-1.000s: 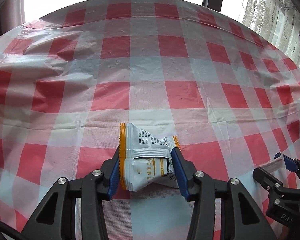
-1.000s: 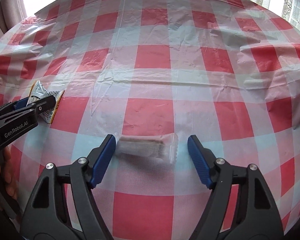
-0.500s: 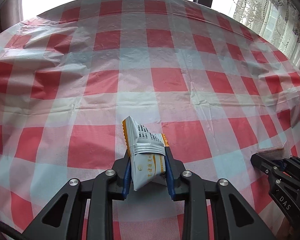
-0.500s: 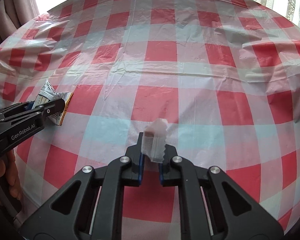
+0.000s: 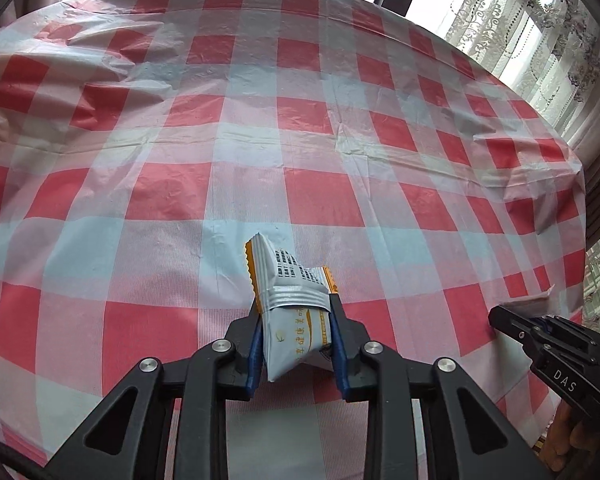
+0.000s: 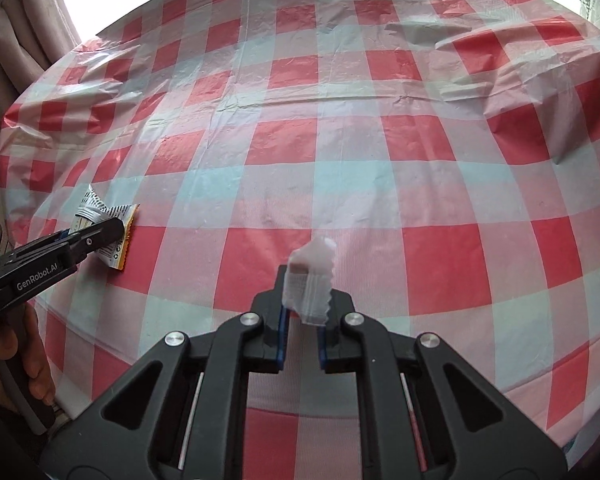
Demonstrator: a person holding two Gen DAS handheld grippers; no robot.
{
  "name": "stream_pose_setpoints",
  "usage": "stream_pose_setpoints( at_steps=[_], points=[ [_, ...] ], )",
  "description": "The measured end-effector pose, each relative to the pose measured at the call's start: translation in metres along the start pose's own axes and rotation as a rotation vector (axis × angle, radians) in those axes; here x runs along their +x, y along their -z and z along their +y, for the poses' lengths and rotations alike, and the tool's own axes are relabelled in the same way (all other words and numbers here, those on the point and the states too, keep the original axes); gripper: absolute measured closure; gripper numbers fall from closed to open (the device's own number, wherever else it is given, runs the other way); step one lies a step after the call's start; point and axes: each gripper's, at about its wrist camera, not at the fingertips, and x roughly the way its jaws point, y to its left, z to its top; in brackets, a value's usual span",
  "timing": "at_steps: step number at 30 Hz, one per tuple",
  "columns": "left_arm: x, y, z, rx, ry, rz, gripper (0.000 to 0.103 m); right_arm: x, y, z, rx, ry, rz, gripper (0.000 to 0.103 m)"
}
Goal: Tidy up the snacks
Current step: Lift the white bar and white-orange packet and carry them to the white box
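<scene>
Both snacks now lifted off table (image 5: 300, 140): left hand-held gripper (image 5: 296, 312) clamps white-orange packet (image 5: 288, 312), right hand-held gripper (image 6: 302, 304) pinches clear wrapper (image 6: 312, 280). Placing remains; no container visible.

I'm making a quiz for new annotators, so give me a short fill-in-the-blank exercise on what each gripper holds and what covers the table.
1. The left gripper is shut on a white and ____ snack packet.
2. The right gripper pinches a ____ wrapper with a serrated edge.
3. The tablecloth has a red and white ____ pattern.
4. Both snacks are held ____ the tablecloth, not lying on it.

Missing words: orange; clear; checked; above
</scene>
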Motion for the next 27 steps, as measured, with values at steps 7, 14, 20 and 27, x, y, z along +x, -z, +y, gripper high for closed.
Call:
stream_pose_setpoints(
  at_steps=[7,14,20,27],
  points=[
    [-0.023,0.023,-0.012,0.012,-0.001,-0.004,0.074,-0.028,0.016,0.003,-0.034,0.037,-0.023,0.089],
    [-0.053,0.042,-0.031,0.036,-0.013,-0.041,0.074,-0.049,0.031,0.001,-0.044,0.053,-0.038,0.089],
    [-0.070,0.053,-0.047,0.061,-0.014,-0.055,0.074,-0.062,0.041,0.000,-0.049,0.064,-0.043,0.089],
    [-0.081,0.063,-0.062,0.082,-0.011,-0.059,0.074,-0.078,0.054,-0.008,-0.052,0.080,-0.048,0.089]
  ],
)
